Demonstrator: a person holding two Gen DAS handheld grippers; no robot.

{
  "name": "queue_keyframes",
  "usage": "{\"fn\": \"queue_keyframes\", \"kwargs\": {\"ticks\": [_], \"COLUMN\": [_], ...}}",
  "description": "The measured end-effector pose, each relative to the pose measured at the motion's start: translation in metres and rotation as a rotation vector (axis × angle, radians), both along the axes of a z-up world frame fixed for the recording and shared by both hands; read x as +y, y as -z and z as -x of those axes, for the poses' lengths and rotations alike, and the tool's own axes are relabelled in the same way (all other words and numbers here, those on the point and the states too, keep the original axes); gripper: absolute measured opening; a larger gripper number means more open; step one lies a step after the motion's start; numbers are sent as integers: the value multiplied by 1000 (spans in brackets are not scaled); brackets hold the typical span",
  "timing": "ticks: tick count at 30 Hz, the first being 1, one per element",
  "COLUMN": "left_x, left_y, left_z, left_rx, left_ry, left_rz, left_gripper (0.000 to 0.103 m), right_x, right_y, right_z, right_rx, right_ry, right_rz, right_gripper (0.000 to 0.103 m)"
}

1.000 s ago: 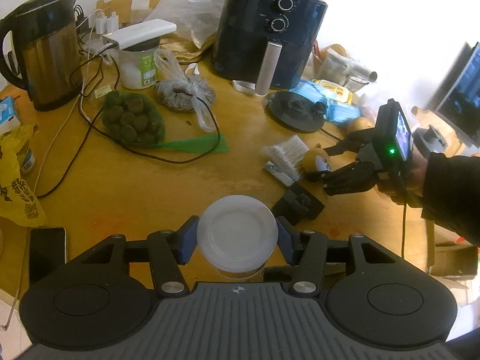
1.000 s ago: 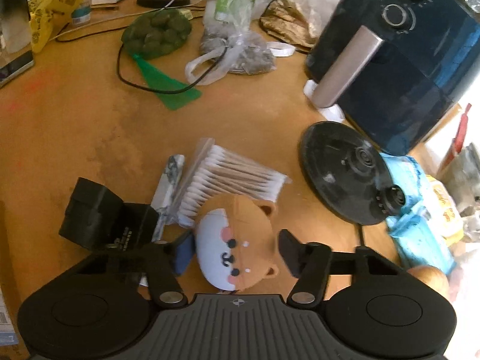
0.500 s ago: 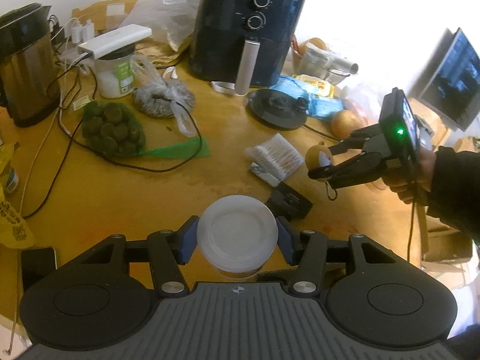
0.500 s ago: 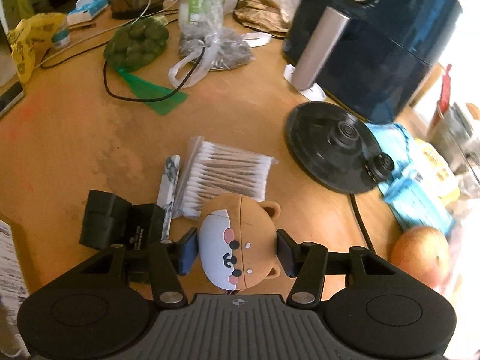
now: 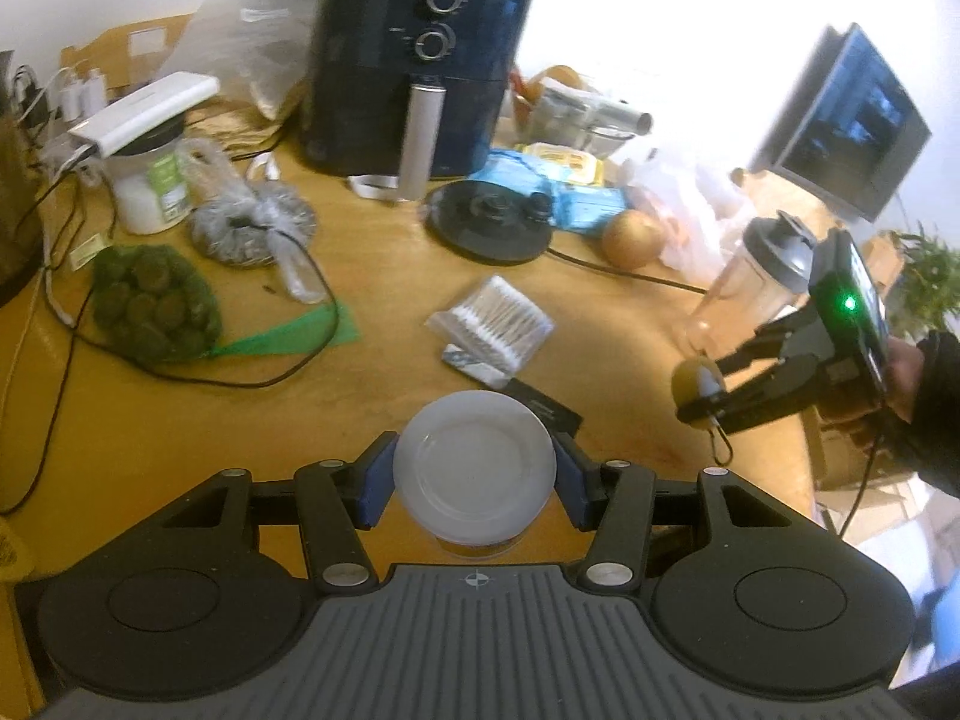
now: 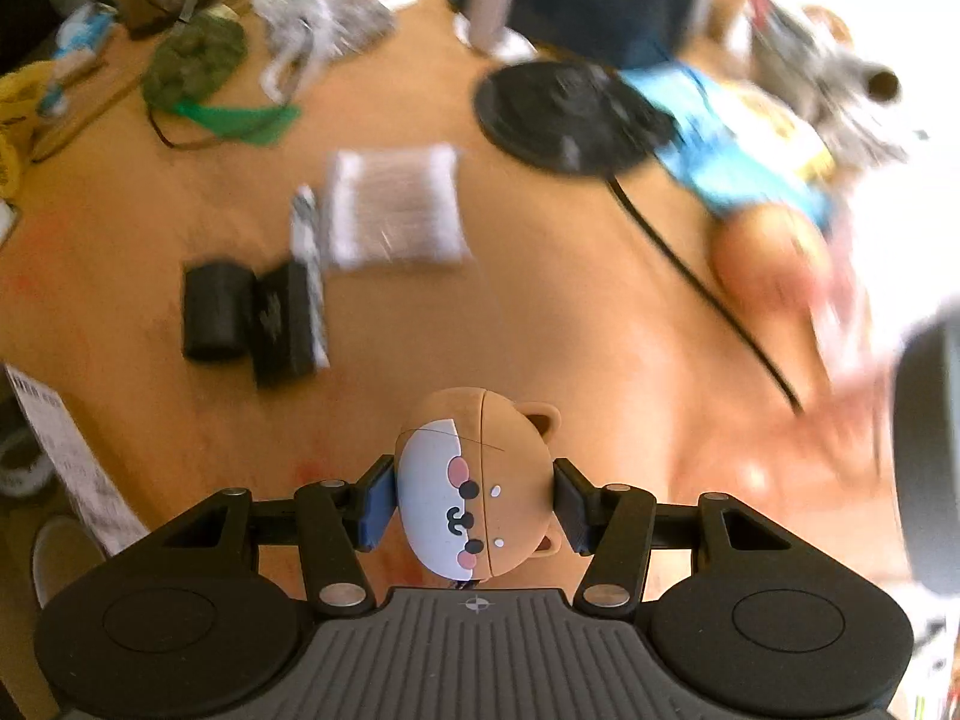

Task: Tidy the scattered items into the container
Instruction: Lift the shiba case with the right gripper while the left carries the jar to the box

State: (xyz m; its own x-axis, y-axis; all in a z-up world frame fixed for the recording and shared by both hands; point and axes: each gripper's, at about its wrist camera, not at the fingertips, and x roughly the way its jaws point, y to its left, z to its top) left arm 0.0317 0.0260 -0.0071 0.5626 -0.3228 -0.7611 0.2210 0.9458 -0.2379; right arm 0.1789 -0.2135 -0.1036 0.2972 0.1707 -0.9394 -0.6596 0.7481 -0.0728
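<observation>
Above table [image 6: 540,312], bear-faced case [image 6: 474,486] sits between jaws.

Smooth matt rubbery dog-face case [image 6: 474,495], translucent plastic jar lid [image 5: 474,467], worn wooden table [image 5: 150,420], glossy plastic air fryer [image 5: 414,54].

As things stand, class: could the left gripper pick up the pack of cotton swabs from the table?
Probably not yet. The left gripper is shut on a white-lidded jar, so its jaws are occupied. The cotton swabs lie uncovered beyond it, otherwise unobstructed.
</observation>
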Motion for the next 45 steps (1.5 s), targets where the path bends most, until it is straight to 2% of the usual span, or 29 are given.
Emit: {"fn": "queue_keyframes", "kwargs": {"ticks": [4,8,17,27,31,40,45], "left_x": [-3,-6,-11,-16,-20,-34,-45], "left_y": [3,4,-2,-4,-6,-4,1], "left_z": [-4,-3,1,13,21,41,51], "left_rx": [13,25,23,27,26,36,51], "left_ry": [37,52,10,-57,-72,-72,-62], "left_rz": [8,10,-16,-33,-44,-58,-61], "left_gripper": [53,53,53,53,53,53,53], "right_x": [-25,-42,-53,-71,-78,-93,-97], "right_y": [11,22,40,42,26,-33,-61], "right_z": [11,21,19,20,25,50,70], "right_rx": [55,82,14,19,4,-63,-69], "right_ry": [87,156,253,309,324,344,339], "right_rz": [36,27,-57,-162,-207,-334,-421], "right_gripper": [58,58,58,58,58,58,58]}}
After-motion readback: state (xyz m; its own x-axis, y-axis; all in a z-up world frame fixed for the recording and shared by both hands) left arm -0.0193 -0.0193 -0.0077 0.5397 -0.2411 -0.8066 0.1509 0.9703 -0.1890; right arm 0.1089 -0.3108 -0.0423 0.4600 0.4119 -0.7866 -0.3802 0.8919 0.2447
